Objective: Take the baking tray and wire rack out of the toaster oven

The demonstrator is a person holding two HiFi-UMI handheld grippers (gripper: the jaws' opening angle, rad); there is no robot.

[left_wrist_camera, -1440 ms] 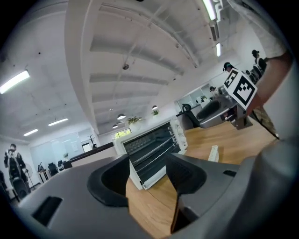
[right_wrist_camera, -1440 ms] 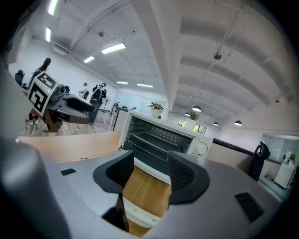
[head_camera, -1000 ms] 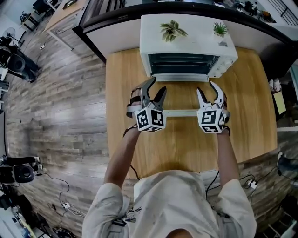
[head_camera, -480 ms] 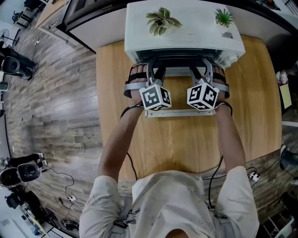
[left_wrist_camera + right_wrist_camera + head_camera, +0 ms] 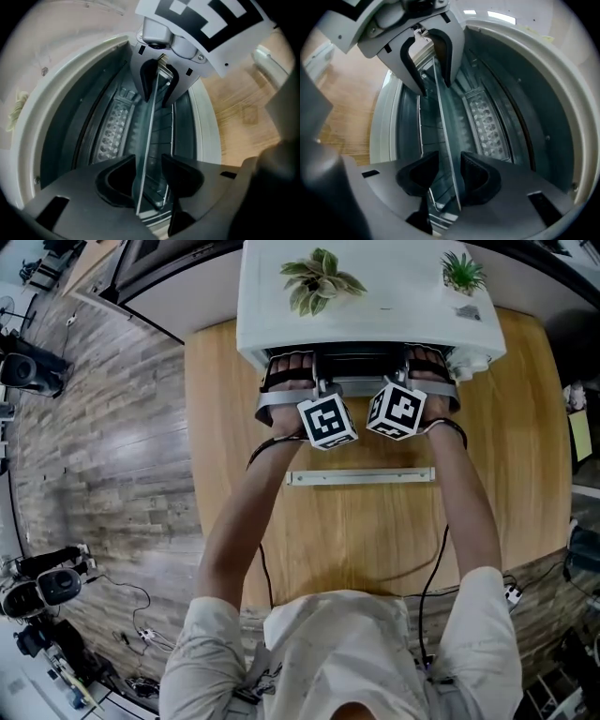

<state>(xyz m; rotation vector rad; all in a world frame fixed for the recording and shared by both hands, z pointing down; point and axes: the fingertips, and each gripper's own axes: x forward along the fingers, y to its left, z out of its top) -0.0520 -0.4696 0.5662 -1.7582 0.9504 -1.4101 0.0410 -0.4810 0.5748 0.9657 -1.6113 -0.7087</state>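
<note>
**At the oven mouth: both grippers straddling the tray's front edge**

At the far side of the tabletop (image 5: 506, 474), the white toaster oven (image 5: 375, 296) is standing open, and its door is lying flat toward you with the handle bar (image 5: 361, 477) nearest your body. You are reaching over that door with both arms, so the handle is sitting clear behind your wrists. Bare wood is lying open to either side of the door.

You are holding the left gripper (image 5: 149, 161) and the right gripper (image 5: 450, 159) side by side inside the opening. The two are rolled so that each faces the other along the same edge.

The baking tray (image 5: 150, 117) is sitting in the oven cavity, and its thin front edge is running between both pairs of fingers. Your left fingers (image 5: 180, 176) have just been closing, yet a gap is showing on one side of the edge. Your right fingers (image 5: 478, 178) have just been closing too, and they are likewise standing a little apart around it, not pinching.

Thin wires, seemingly the wire rack (image 5: 164, 124), are showing just beside the tray inside the oven. Two small plants (image 5: 319, 279) are sitting on the oven's roof.
</note>
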